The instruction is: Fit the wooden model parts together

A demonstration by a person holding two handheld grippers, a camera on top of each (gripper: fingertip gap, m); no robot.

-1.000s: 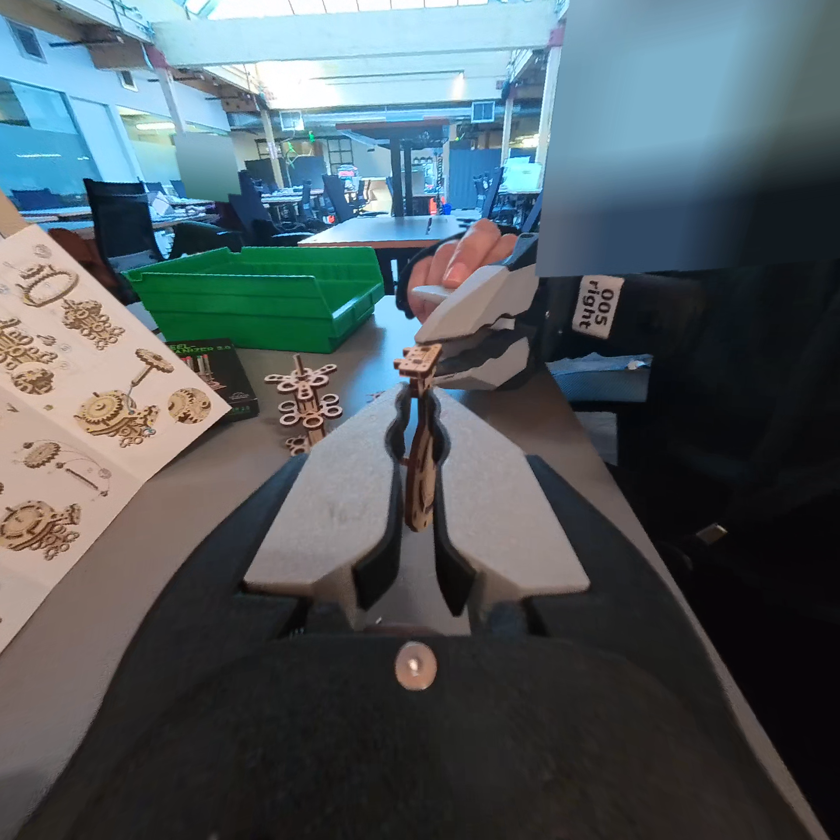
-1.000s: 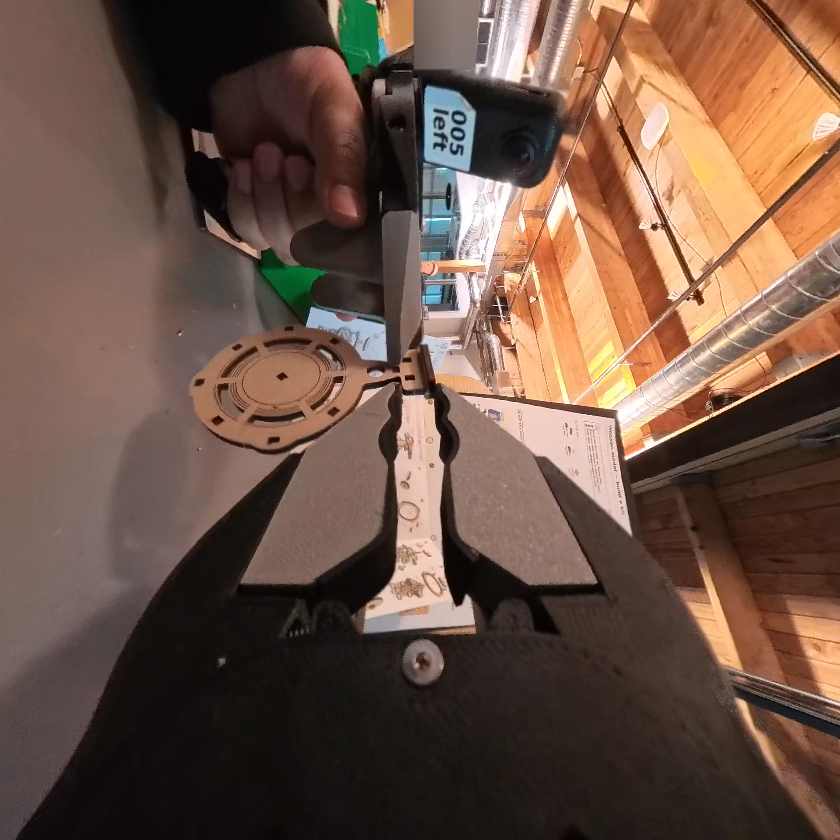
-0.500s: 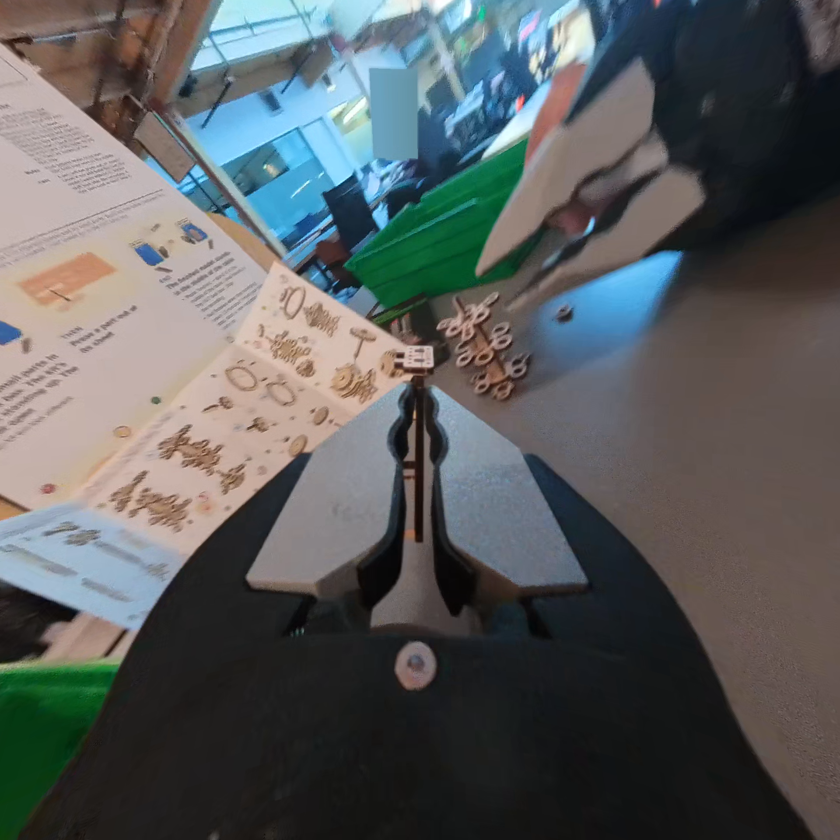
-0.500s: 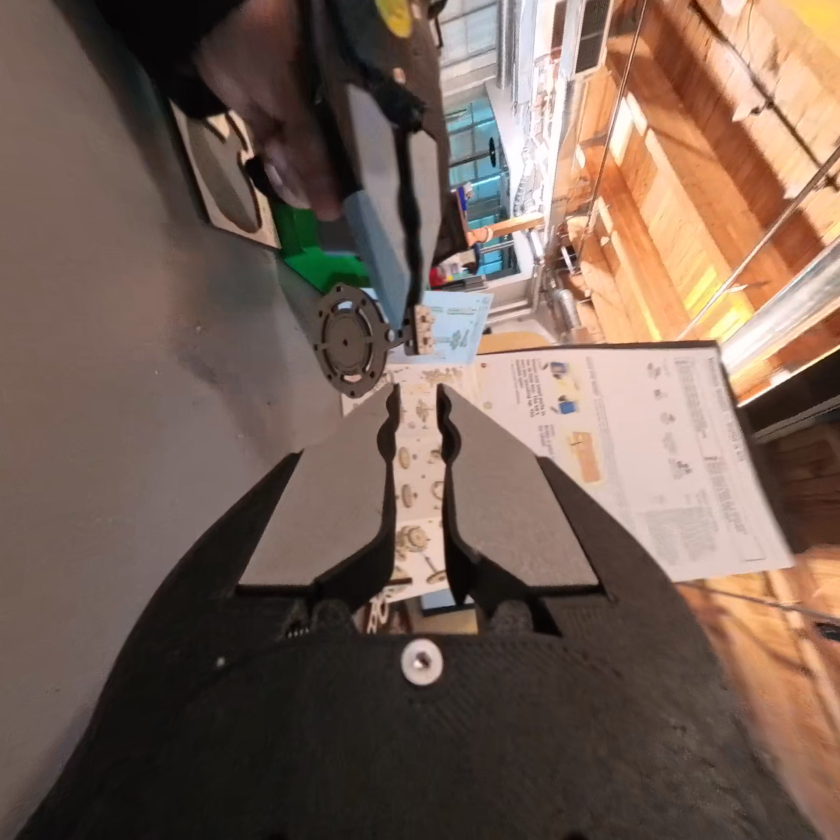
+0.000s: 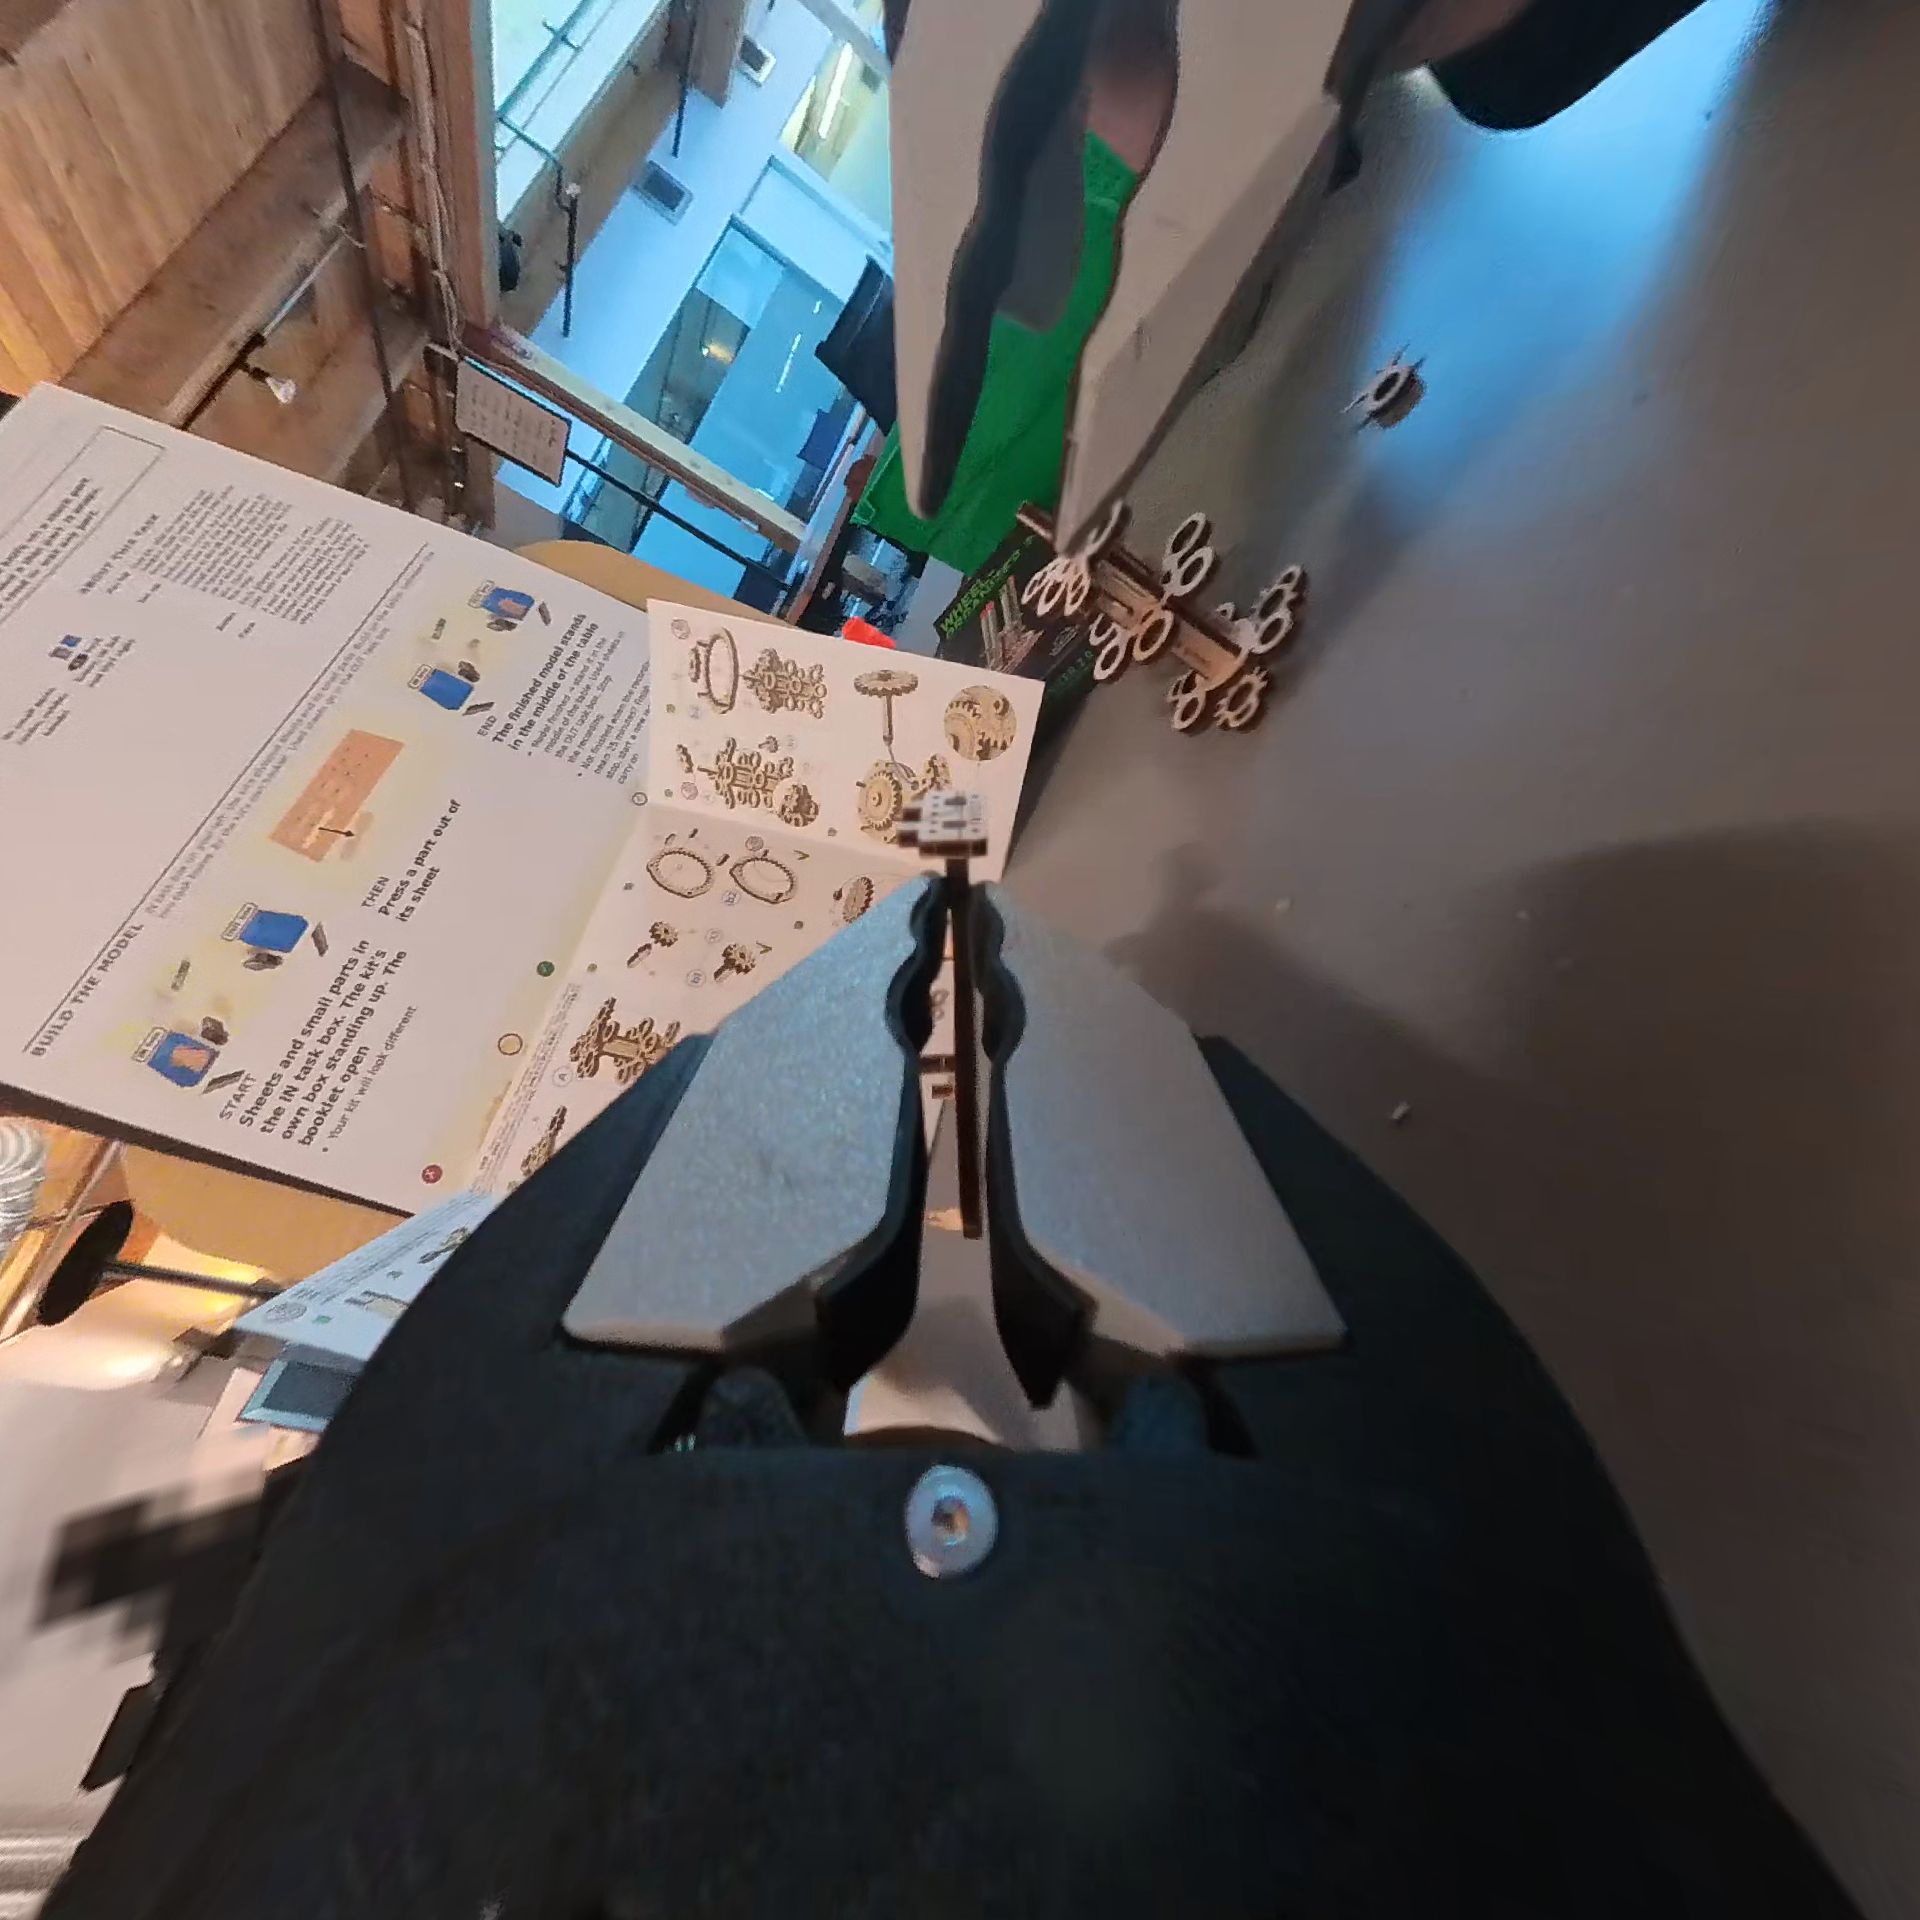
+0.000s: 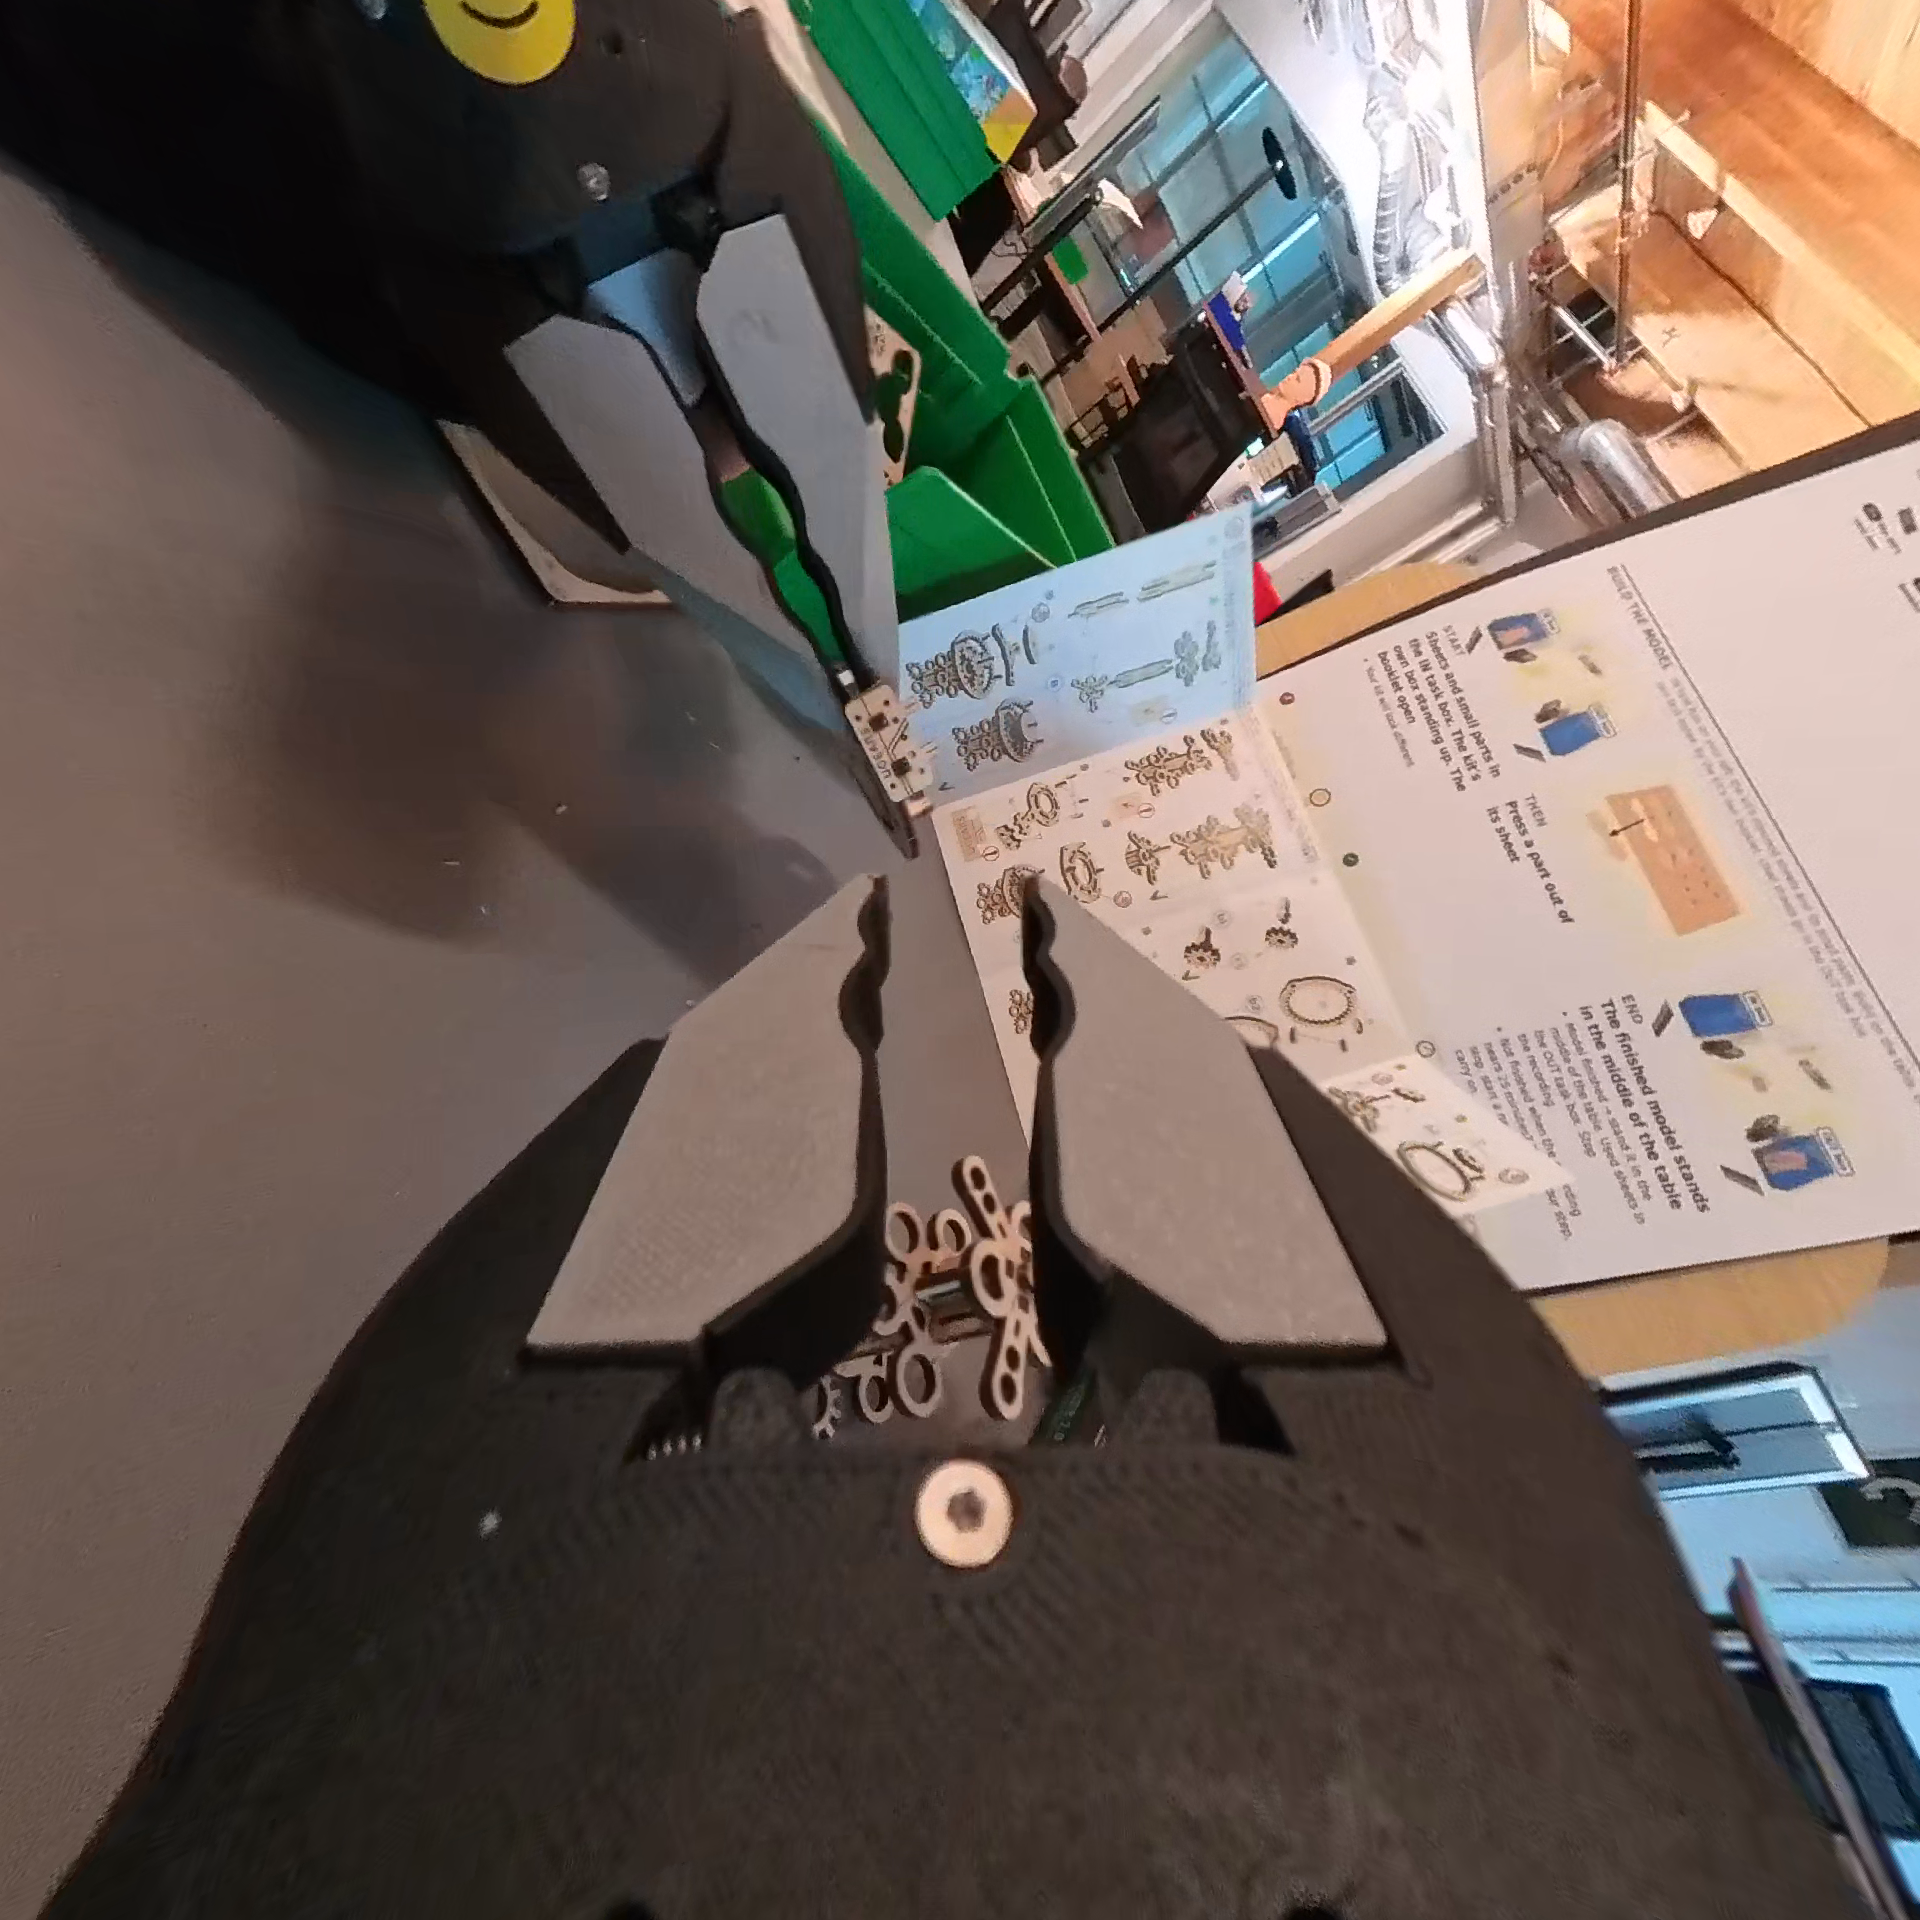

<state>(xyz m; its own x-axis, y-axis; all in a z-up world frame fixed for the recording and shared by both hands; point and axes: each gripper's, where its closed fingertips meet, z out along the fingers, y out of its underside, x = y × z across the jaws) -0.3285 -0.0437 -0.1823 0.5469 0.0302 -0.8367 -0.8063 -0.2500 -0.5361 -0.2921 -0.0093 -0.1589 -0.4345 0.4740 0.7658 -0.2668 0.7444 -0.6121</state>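
My left gripper (image 5: 961,894) is shut on a thin wooden disc part (image 5: 968,1081), seen edge-on between the jaws, with its small square end block (image 5: 951,836) poking out past the tips. My right gripper (image 6: 951,899) is open and empty. It hangs over a pale wooden sub-assembly of ringed pieces (image 6: 956,1309) that lies on the grey table (image 5: 1558,935). In the left wrist view the right gripper (image 5: 997,520) shows at the top, its tips just above that sub-assembly (image 5: 1164,634). In the right wrist view the left gripper (image 6: 868,707) holds the part's end block (image 6: 888,748) above the table.
A folded picture booklet (image 5: 831,727) and a large white instruction sheet (image 5: 260,779) stand to the left. Green bins (image 6: 966,447) and a dark kit box (image 5: 997,613) are behind the sub-assembly. A small loose wooden gear (image 5: 1387,390) lies on the table farther off. The gap from one gripper's tips to the other's is roughly 6 cm.
The right gripper has left the disc part's end block, moved over the wooden sub-assembly and opened wider. The left gripper has swung toward the instruction sheets, still holding the disc part.
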